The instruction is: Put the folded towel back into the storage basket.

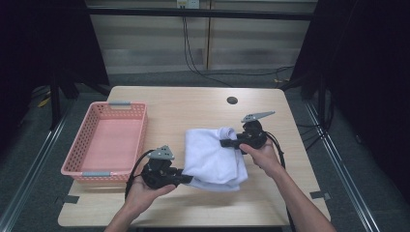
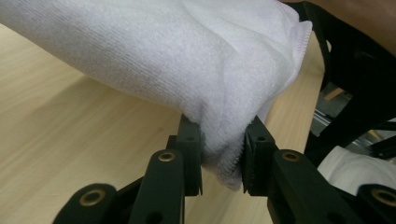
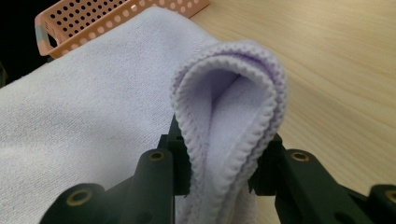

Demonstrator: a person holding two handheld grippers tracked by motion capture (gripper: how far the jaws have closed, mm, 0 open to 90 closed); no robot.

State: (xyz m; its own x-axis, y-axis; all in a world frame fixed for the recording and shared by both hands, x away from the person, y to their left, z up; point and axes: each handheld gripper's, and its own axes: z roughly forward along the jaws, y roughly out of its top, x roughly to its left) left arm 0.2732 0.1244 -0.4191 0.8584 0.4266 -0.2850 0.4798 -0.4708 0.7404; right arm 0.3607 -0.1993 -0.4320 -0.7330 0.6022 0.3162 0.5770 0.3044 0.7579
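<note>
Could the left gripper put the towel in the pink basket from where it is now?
Probably yes. The left gripper is shut on the white towel, and the pink basket sits close beside it with bare table between. But the right gripper holds the towel too, so it must come along.

- The left gripper (image 1: 186, 179) has a chunky black body with a grey three-cornered plate on top.
- A black cable loops from its rear.
- The right gripper (image 1: 224, 143) is the same build: black, grey three-cornered plate, black cable trailing.
- In both gripper views the black jaw links carry brass-coloured ringed pivots, and the pads are ribbed.
- Both forearms are bare, no sleeves.
</note>
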